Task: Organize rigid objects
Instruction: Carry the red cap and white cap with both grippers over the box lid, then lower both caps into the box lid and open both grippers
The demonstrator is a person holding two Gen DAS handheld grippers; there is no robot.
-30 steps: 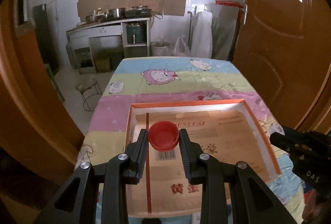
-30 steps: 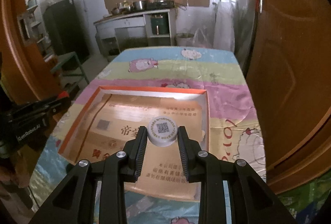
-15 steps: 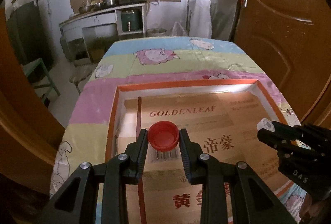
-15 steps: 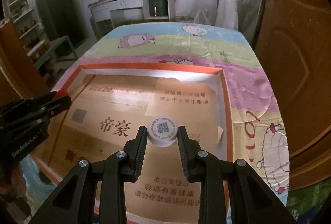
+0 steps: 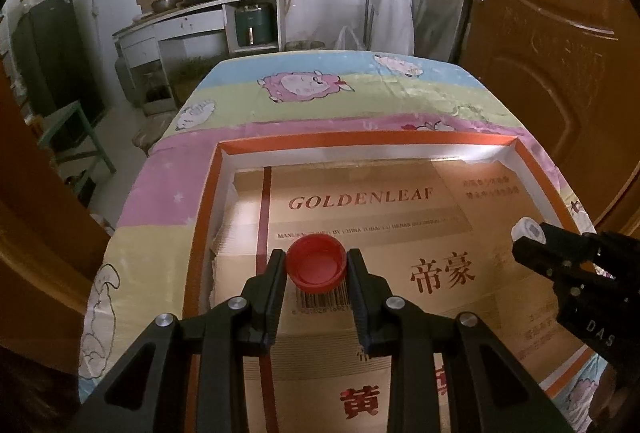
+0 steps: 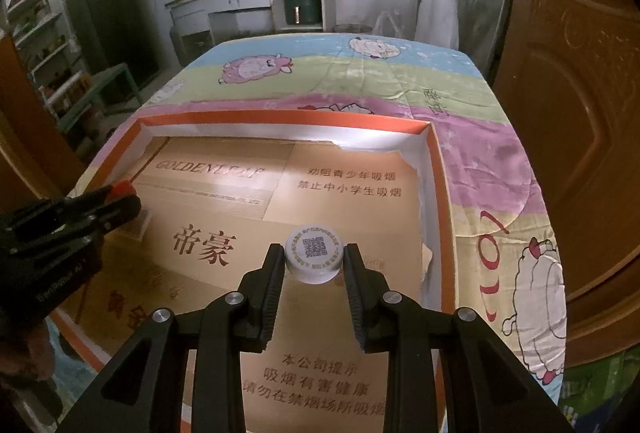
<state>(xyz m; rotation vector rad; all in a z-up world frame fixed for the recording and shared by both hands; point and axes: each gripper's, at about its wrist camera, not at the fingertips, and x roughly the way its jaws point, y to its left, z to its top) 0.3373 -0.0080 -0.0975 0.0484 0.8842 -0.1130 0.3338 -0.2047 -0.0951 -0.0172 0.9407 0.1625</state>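
Your left hand-held gripper (image 5: pixel 316 269) clamps a red bottle cap (image 5: pixel 317 265) over the near left of the orange-rimmed tray (image 5: pixel 206 189). Your right hand-held gripper (image 6: pixel 313 261) grips a white QR-coded cap (image 6: pixel 314 252) over the tray's right side, above its cardboard lining (image 6: pixel 224 201).

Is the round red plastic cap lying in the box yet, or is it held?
Held. The round red plastic cap sits squeezed between the left gripper's two black fingers, above the orange-rimmed box.
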